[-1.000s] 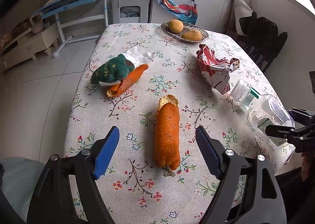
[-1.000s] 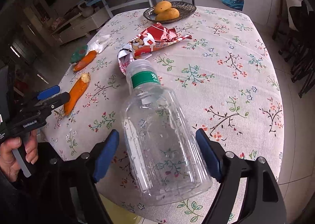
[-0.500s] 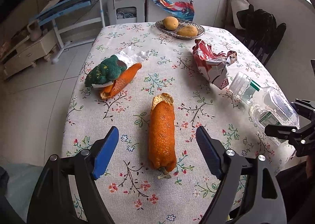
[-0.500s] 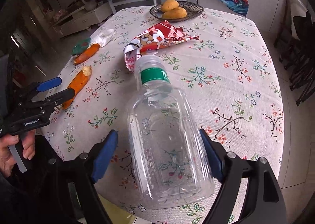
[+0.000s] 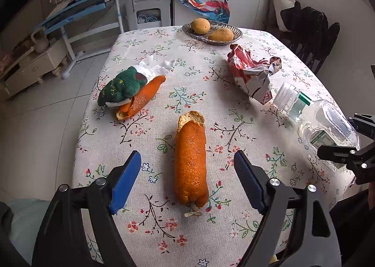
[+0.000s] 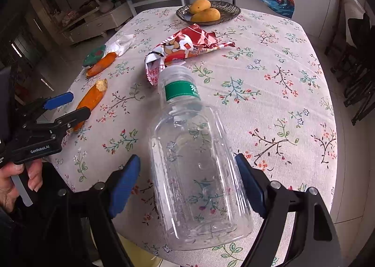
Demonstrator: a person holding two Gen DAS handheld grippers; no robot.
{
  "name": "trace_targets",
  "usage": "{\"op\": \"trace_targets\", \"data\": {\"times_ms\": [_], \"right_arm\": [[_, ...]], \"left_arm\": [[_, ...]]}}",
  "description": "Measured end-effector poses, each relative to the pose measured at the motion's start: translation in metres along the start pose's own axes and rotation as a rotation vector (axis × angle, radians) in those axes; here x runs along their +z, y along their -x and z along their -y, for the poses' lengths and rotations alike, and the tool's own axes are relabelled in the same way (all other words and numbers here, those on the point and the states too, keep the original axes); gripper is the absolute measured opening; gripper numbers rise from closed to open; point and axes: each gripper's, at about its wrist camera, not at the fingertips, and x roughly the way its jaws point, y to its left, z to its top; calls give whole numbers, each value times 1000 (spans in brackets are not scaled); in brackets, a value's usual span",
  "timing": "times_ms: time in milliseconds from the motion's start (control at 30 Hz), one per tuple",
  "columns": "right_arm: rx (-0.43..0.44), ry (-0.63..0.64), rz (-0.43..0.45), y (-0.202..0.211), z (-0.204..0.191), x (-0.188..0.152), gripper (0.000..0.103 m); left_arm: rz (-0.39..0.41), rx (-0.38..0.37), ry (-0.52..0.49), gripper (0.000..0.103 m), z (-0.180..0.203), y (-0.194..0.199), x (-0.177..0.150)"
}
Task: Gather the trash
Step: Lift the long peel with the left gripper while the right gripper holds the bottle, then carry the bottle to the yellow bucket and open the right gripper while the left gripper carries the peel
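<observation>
Left hand-held gripper (image 5: 187,177) hung spread wide astride the long orange peel (image 5: 191,161) on the floral table (image 5: 199,74), pads clear of it on both sides. Right hand-held gripper (image 6: 187,180) likewise gaped around the lying clear plastic bottle (image 6: 199,173), right pad at or near its wall, left pad apart. Farther off lay crumpled red wrapper (image 6: 185,50), second peel (image 5: 140,98) under green cloth (image 5: 123,85).
</observation>
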Motion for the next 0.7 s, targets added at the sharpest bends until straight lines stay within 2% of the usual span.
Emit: {"op": "trace_targets", "data": {"times_ms": [400, 600, 700], "right_arm": [[-2, -14, -9, -1, 4, -1, 79], [-3, -17, -45, -8, 6, -3, 60], [6, -22, -41, -7, 7, -4, 59]], "left_arm": [[-6, 3, 4, 78, 1, -6, 2], [-16, 6, -6, 78, 4, -12, 1], [-15, 14, -11, 78, 6, -14, 0]]}}
